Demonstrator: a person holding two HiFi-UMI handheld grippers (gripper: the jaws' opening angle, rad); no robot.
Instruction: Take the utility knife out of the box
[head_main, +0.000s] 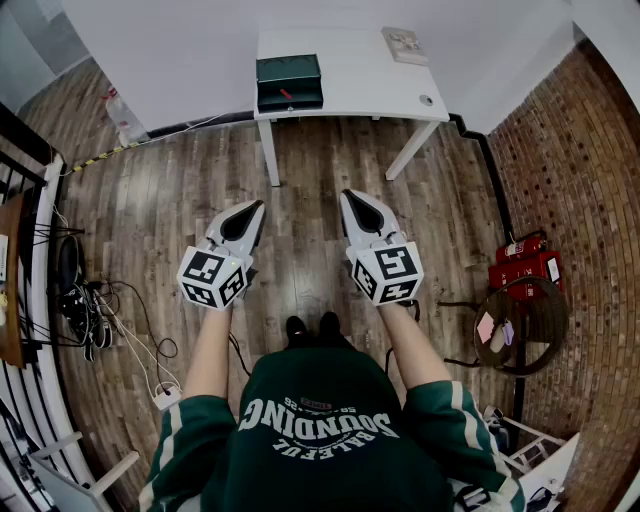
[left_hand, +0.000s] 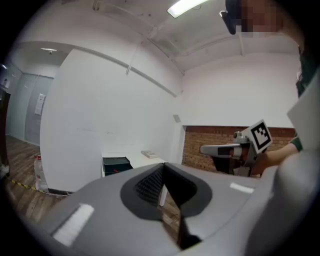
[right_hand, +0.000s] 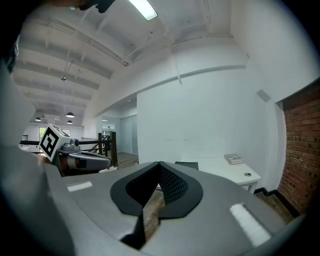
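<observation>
The table (head_main: 350, 95) is white. On it sits a dark green box (head_main: 289, 70) with a black inside, where a small red object (head_main: 287, 93) shows. In front of the table the floor (head_main: 310, 170) is brown, streaked wood planks. Right of the table the wall (head_main: 560, 150) is red-brown brick. The left gripper (head_main: 254, 210) and right gripper (head_main: 351, 198) are grey with black pads, their cubes white with black squares.
</observation>
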